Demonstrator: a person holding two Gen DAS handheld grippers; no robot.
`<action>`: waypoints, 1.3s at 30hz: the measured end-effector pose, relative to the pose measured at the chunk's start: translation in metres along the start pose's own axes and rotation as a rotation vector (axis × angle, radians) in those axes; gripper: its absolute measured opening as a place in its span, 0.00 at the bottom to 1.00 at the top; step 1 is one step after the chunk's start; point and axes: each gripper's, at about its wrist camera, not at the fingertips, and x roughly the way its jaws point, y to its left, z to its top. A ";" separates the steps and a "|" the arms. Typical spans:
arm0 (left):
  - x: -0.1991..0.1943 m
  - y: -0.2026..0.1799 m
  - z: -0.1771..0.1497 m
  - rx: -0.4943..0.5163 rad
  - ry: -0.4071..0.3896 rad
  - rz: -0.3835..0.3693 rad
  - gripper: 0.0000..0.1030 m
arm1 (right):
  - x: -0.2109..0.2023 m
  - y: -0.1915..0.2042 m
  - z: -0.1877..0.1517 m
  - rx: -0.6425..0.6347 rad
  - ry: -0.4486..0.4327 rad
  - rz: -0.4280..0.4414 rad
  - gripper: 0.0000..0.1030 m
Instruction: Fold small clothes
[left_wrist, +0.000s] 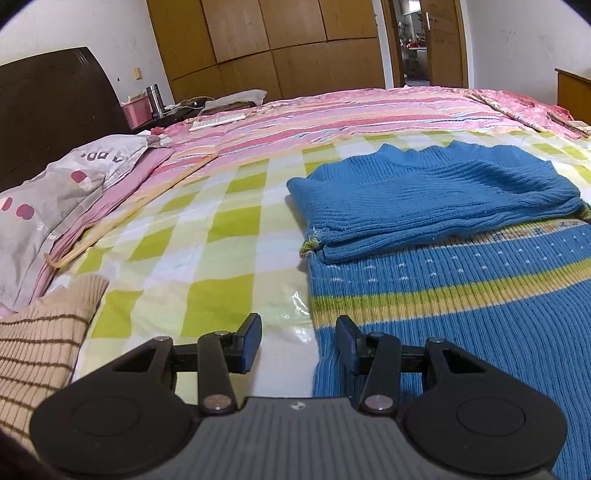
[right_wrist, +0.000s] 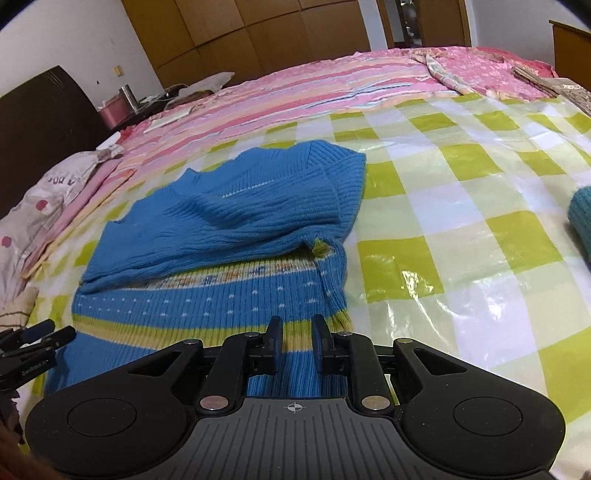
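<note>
With each hand-held gripper, left (left_wrist: 298, 343) and right (right_wrist: 297, 343), parted and empty, the blue sweater's (right_wrist: 229, 221) folded-in sleeves may slip when the hem lifts

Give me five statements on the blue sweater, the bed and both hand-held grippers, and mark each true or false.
1. The blue sweater lies on a green-checked sheet. True.
2. Both sleeves are folded in across the sweater's chest. True.
3. The left hand-held gripper clamps the sweater's hem. False: its jaws stand open and empty at the sweater's side edge.
4. The right hand-held gripper hangs above the sweater's lower part. True.
5. The beige striped garment lies on top of the sweater. False: it lies apart, off to one side.
</note>
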 end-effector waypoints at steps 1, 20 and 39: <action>-0.001 0.000 0.000 -0.001 0.002 0.000 0.49 | -0.001 0.000 -0.001 0.002 0.003 -0.003 0.18; -0.014 -0.006 -0.010 0.025 0.008 -0.011 0.49 | -0.010 0.006 -0.018 -0.009 0.034 -0.019 0.20; -0.044 -0.006 -0.035 0.038 0.030 -0.054 0.49 | -0.041 0.009 -0.044 -0.035 0.060 0.012 0.24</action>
